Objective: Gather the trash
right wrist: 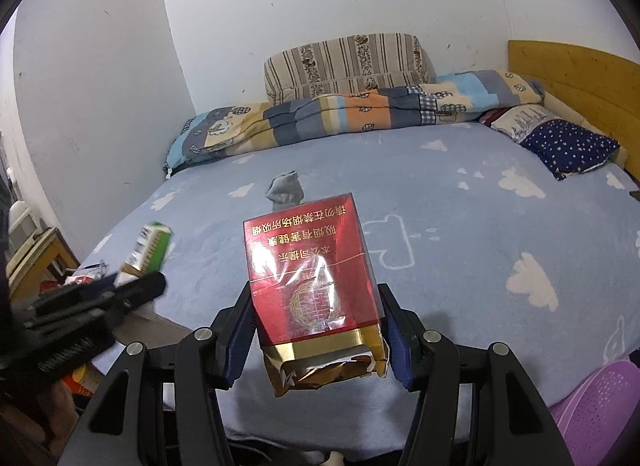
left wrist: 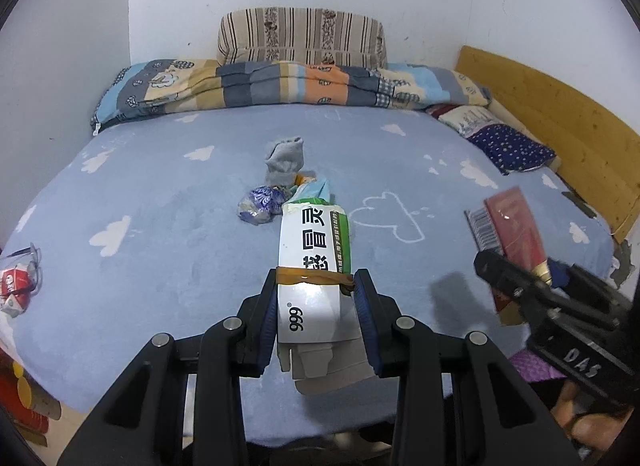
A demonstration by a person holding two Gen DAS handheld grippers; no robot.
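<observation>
Our left gripper [left wrist: 316, 302] is clamped on a white-and-green cardboard medicine box [left wrist: 314, 262]; our right gripper [right wrist: 316, 326] is clamped on a red-and-gold cigarette pack [right wrist: 314, 286] — both held above the near edge of the blue cloud-print bed [left wrist: 160, 193]. Mid-bed lie a crumpled purple foil wrapper [left wrist: 260, 205] and a grey sock [left wrist: 285, 159]. At the left edge lies a red-and-white wrapper [left wrist: 16, 286].

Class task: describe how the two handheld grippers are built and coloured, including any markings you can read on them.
Both the left gripper and the right gripper are black, angular linkage frames with round silver pivot pins. Their fingers carry ribbed blue pads on the inner faces. Seen from the left wrist camera, the right gripper's body shows white letters reading DAS. No cables or sleeves are visible.
</observation>
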